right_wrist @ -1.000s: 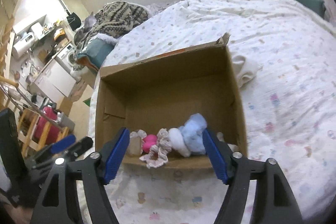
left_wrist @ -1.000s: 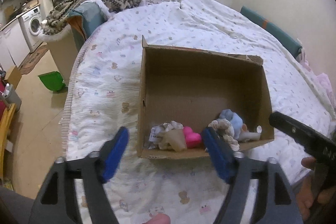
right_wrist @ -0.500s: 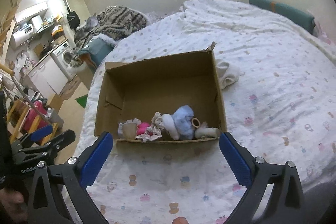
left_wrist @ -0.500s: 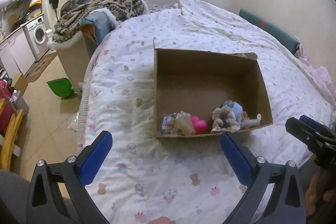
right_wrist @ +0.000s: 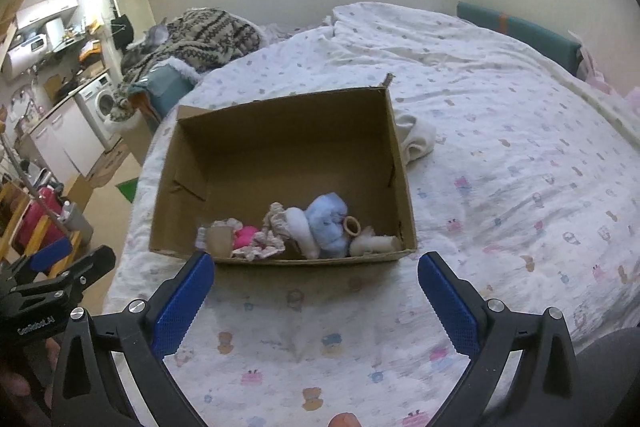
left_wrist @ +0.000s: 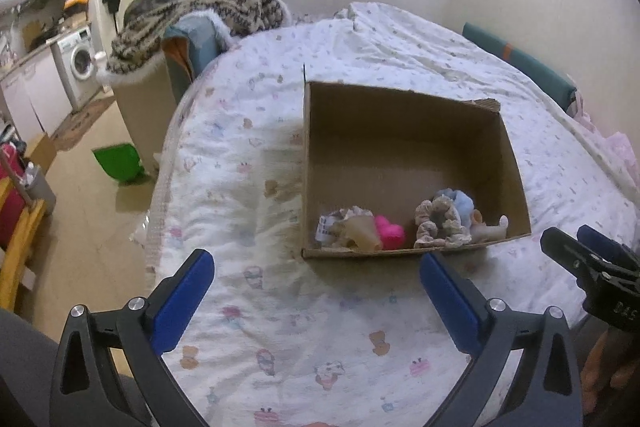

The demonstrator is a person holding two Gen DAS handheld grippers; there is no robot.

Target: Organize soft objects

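Left claw: spread wide, jaws just opened, nothing between them; hovering over the bed, lower centre of frame.
Right claw: likewise spread wide, just opened, empty; above the quilt just short of the box.
Cardboard box: open-topped, centre of frame, resting on the bed.
Soft objects: heaped along the box's near wall; pink piece, frilly scrunchie, pale blue plush.
White cloth: outside the box, by its right wall.

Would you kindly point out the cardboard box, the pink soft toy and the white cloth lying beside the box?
cardboard box (right_wrist: 288,155), right wrist view, bare inner floor.
pink soft toy (left_wrist: 390,233), left wrist view, middle of its body.
white cloth (right_wrist: 416,139), right wrist view, centre of the bundle.
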